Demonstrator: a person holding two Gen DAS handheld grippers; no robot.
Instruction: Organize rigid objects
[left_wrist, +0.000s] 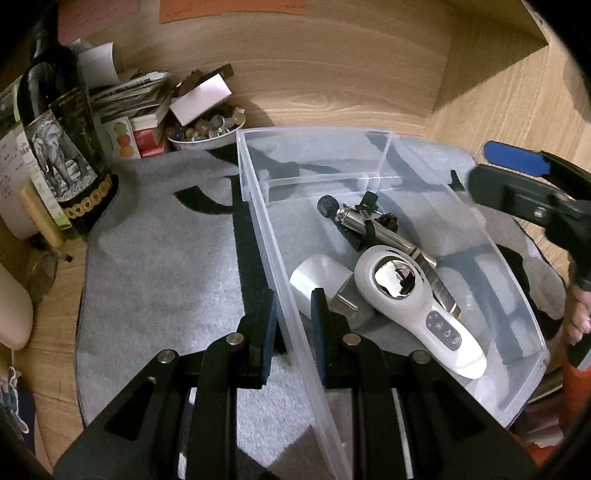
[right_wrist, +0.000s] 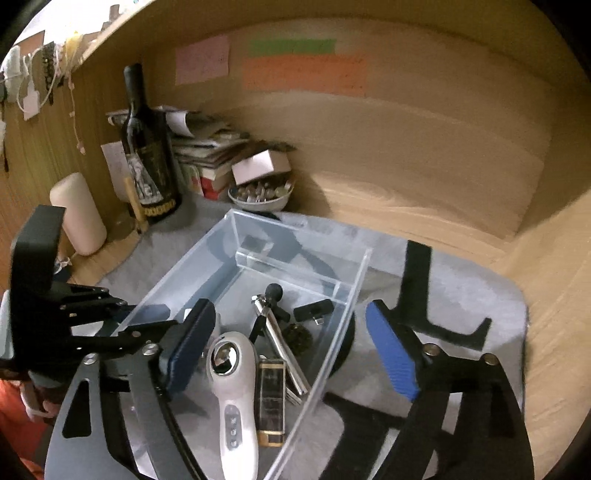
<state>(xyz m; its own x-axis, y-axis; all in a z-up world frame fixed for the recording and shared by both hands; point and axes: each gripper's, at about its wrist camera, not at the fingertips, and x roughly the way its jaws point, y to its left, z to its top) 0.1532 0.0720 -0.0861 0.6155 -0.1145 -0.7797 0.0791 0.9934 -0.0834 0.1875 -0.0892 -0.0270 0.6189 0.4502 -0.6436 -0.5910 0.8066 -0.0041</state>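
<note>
A clear plastic bin (left_wrist: 384, 155) (right_wrist: 332, 369) stands on a grey mat. In it lie a white handheld device with a chrome head (left_wrist: 402, 295) (right_wrist: 232, 376), a silver tube with a black foam ball (left_wrist: 369, 225) (right_wrist: 275, 325), a white cap (left_wrist: 317, 284), a dark gold-edged block (right_wrist: 271, 398) and a small black clip (right_wrist: 314, 308). My left gripper (left_wrist: 291, 328) is shut on the bin's left wall, one pad on each side. My right gripper (right_wrist: 291, 349) (left_wrist: 506, 173) hangs open above the bin's near end, nothing between its pads.
A dark wine bottle (left_wrist: 62, 147) (right_wrist: 147, 155), a cream candle (right_wrist: 77, 214), stacked papers and small boxes (right_wrist: 210, 151) and a bowl of stones (left_wrist: 207, 129) (right_wrist: 262, 195) crowd the back left corner. Wooden walls enclose the desk. A person's hand (left_wrist: 580, 314) shows at the right edge.
</note>
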